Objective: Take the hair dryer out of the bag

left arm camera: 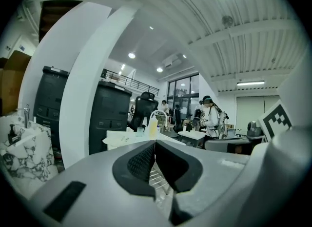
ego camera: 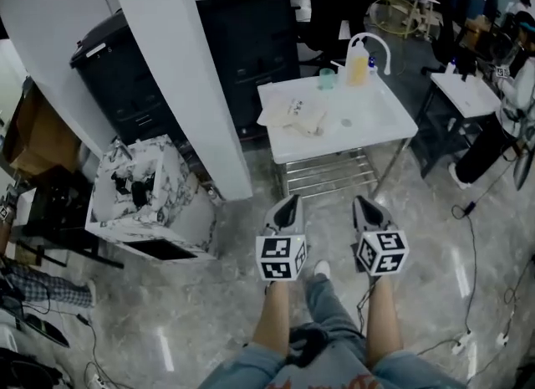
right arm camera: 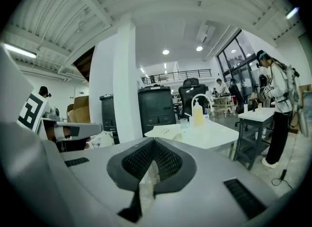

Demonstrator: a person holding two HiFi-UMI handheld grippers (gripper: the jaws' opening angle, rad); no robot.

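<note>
Currently we hold the left tool (ego camera: pixel 290 200) and right tool (ego camera: pixel 361 202) side by side above the floor (ego camera: pixel 209 312), both clamped fully closed and empty; the bag (ego camera: pixel 294 116) lies on the white tabletop (ego camera: pixel 380 120) ahead.

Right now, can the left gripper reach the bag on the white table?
Probably not yet. The left gripper hangs short of the table, and the bag lies farther in on its top. Nothing stands between them, but the jaws are shut.

Grey, black-padded left hand-held gripper (ego camera: pixel 292 200) and right hand-held gripper (ego camera: pixel 359 202); checkered marker cubes (ego camera: pixel 281 257); blue jeans (ego camera: pixel 334 312).
</note>
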